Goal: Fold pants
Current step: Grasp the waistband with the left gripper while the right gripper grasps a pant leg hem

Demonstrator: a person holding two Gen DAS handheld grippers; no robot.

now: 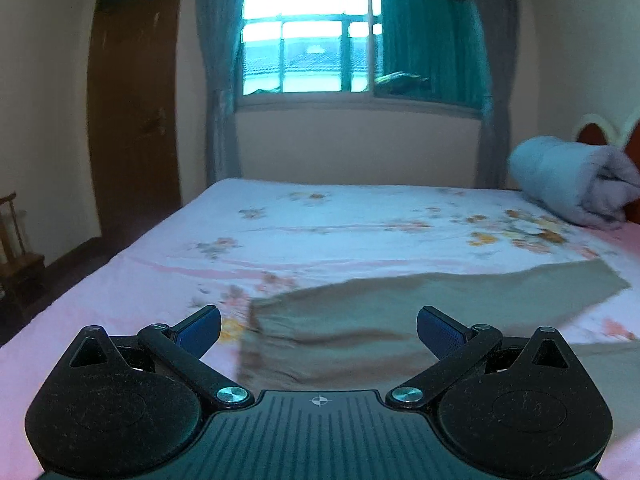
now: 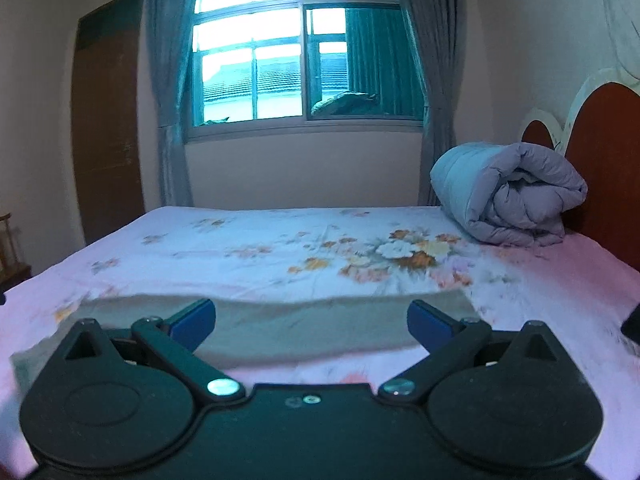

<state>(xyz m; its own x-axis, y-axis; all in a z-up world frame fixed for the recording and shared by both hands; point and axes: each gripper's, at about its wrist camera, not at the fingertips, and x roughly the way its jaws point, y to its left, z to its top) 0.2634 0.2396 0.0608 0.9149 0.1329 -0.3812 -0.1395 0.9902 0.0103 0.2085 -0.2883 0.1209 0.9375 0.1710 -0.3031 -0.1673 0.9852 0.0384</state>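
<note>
Khaki pants (image 1: 360, 312) lie flat on the floral bed sheet (image 1: 320, 224), one leg stretching away to the right. My left gripper (image 1: 318, 330) hovers open just above the pants' near left end, nothing between its blue pads. In the right wrist view the pants (image 2: 280, 320) run as a long band across the sheet (image 2: 280, 240). My right gripper (image 2: 311, 322) is open over that band, its fingers spread wide and empty.
A rolled grey-blue duvet (image 2: 508, 196) sits at the bed's far right against a red headboard (image 2: 604, 160). A window with curtains (image 2: 296, 52) faces me. A brown door (image 1: 132, 112) and a small wooden rack (image 1: 16, 248) stand at the left. A dark object (image 2: 632, 326) lies at the right edge.
</note>
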